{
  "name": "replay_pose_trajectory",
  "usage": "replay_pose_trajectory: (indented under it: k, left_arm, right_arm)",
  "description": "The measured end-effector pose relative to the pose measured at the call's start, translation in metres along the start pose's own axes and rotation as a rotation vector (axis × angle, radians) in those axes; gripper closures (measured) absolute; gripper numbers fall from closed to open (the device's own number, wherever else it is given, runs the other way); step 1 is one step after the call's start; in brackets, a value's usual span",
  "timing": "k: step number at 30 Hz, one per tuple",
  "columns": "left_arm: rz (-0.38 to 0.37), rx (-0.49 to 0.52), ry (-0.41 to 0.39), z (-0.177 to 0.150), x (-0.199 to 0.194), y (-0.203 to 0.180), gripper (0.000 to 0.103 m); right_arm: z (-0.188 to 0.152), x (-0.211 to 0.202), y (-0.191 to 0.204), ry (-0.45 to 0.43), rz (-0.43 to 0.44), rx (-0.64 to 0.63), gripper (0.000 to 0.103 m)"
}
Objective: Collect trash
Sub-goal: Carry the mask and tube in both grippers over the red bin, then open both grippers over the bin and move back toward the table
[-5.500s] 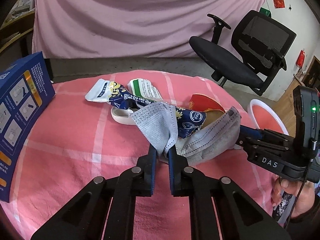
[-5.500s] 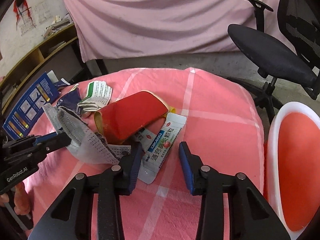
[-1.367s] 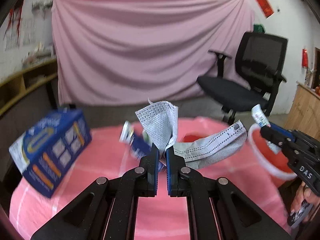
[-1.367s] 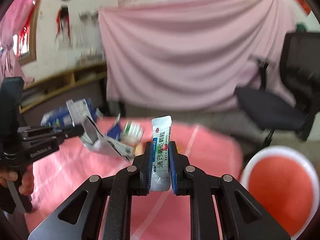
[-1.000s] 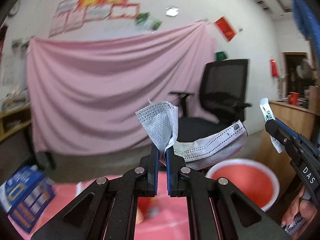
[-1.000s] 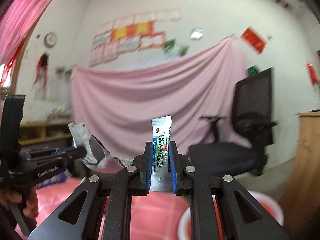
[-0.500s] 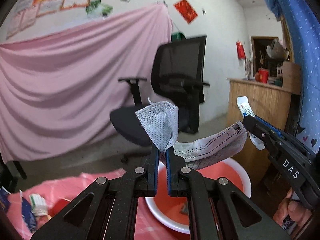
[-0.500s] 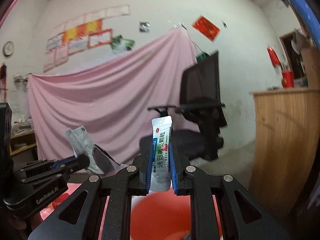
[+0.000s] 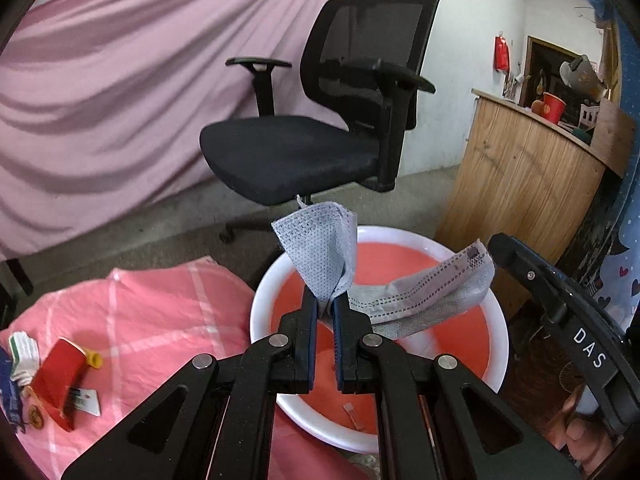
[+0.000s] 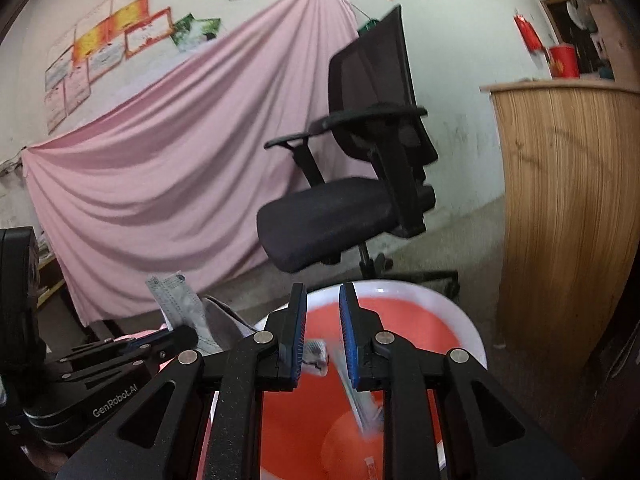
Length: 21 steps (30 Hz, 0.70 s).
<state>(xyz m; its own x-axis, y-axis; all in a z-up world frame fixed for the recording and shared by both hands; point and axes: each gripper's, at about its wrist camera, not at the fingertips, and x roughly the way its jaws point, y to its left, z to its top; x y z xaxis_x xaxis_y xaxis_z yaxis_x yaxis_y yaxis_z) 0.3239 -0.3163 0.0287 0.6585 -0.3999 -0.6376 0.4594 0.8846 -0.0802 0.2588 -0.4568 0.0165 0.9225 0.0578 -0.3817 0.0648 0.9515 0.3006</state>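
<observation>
While left gripper pinches mask — above basin.

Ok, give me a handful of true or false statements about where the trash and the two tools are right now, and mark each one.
1. The left tool is shut on the grey face mask. True.
2. The mask already lies in the basin. False: it hangs above the basin, pinched.
3. The right tool grips a sachet. False: its jaws stand apart and a blurred sachet is dropping past them toward the basin.
4. Wrappers remain on the pink cloth. True.
5. The office chair is red. False: black.
</observation>
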Motion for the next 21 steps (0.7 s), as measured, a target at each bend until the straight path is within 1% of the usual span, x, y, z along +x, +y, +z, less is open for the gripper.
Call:
replay_pose_trajectory:
  k: [1,4,6,9,10,11,12,13,15,18,19,20,21]
  left_arm:
    - [-0.002,-0.003,0.012,-0.001,0.002,-0.001,0.096]
    - [-0.014,-0.02,0.041,-0.007,0.003,0.003,0.087]
    - [-0.013,-0.029,0.045,-0.012,0.0,0.006,0.076]
    - [-0.002,-0.041,0.039,-0.015,-0.003,0.011,0.074]
    - [0.002,-0.05,0.034,-0.016,-0.006,0.014,0.074]
    - [0.006,-0.059,0.028,-0.016,-0.009,0.017,0.073]
    - [0.011,-0.069,0.02,-0.016,-0.012,0.021,0.071]
    - [0.018,-0.081,0.01,-0.017,-0.015,0.026,0.069]
    - [0.031,-0.107,-0.017,-0.018,-0.025,0.036,0.062]
    - [0.061,-0.145,-0.066,-0.02,-0.045,0.05,0.06]
    - [0.07,-0.154,-0.08,-0.021,-0.051,0.055,0.059]
    - [0.086,-0.165,-0.101,-0.022,-0.06,0.062,0.059]
    - [0.1,-0.173,-0.118,-0.023,-0.068,0.067,0.056]
  right_arm:
    - [-0.001,0.002,-0.002,0.011,0.001,0.01,0.087]
    - [-0.001,0.003,-0.005,0.026,0.0,0.025,0.087]
    - [-0.001,0.002,-0.005,0.027,0.0,0.029,0.087]
    - [-0.002,0.002,-0.005,0.029,-0.005,0.024,0.087]
    - [-0.002,0.001,-0.004,0.026,-0.005,0.021,0.083]
    - [-0.001,0.001,-0.003,0.022,-0.006,0.019,0.077]
    - [-0.001,0.0,-0.001,0.016,-0.004,0.015,0.075]
    - [0.0,-0.001,0.001,0.01,-0.002,0.01,0.075]
    - [0.0,-0.003,0.006,-0.005,0.003,-0.007,0.075]
    - [0.002,-0.007,0.017,-0.029,0.015,-0.027,0.074]
    - [0.003,-0.008,0.019,-0.037,0.02,-0.031,0.071]
    - [0.003,-0.009,0.024,-0.05,0.026,-0.038,0.065]
    - [0.004,-0.011,0.029,-0.063,0.032,-0.046,0.061]
